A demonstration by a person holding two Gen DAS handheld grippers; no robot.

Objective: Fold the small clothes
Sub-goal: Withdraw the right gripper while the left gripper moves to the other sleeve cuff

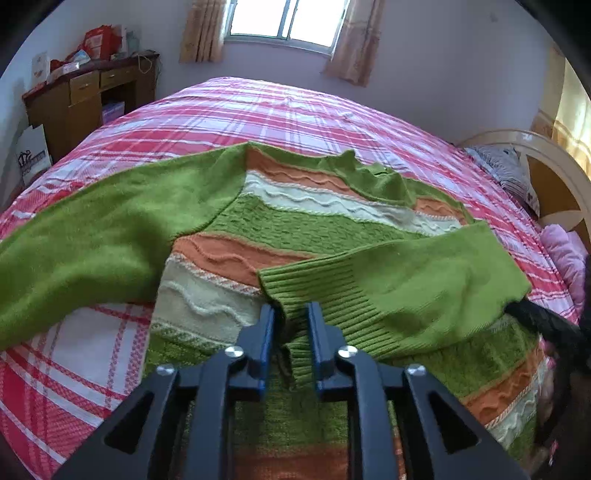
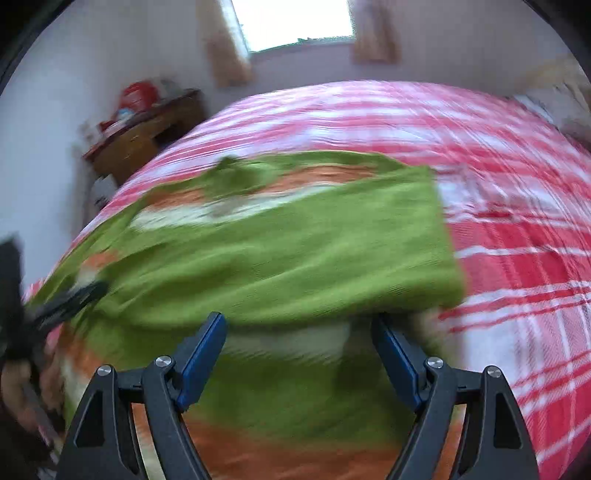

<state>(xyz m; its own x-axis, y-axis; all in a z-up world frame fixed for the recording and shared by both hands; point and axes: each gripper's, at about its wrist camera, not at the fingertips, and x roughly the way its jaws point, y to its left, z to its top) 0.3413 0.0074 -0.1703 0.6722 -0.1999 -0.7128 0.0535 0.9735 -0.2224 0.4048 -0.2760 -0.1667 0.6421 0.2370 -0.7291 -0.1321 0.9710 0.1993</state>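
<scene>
A green sweater (image 1: pixel 280 225) with orange and white wavy stripes lies spread on the bed. Its right sleeve (image 1: pixel 417 280) is folded across the body. My left gripper (image 1: pixel 291 310) is shut on that sleeve's ribbed cuff (image 1: pixel 295 295), low over the sweater's lower body. The other sleeve (image 1: pixel 92 236) stretches out to the left. In the blurred right wrist view the folded sleeve (image 2: pixel 317 243) lies across the sweater, and my right gripper (image 2: pixel 299 321) is wide open and empty just above its near edge.
The bed has a red, pink and white plaid sheet (image 1: pixel 266 110). A wooden desk (image 1: pixel 88 96) with clutter stands at the back left. A headboard (image 1: pixel 546 177) and pillows are at the right. A window (image 1: pixel 284 18) is in the far wall.
</scene>
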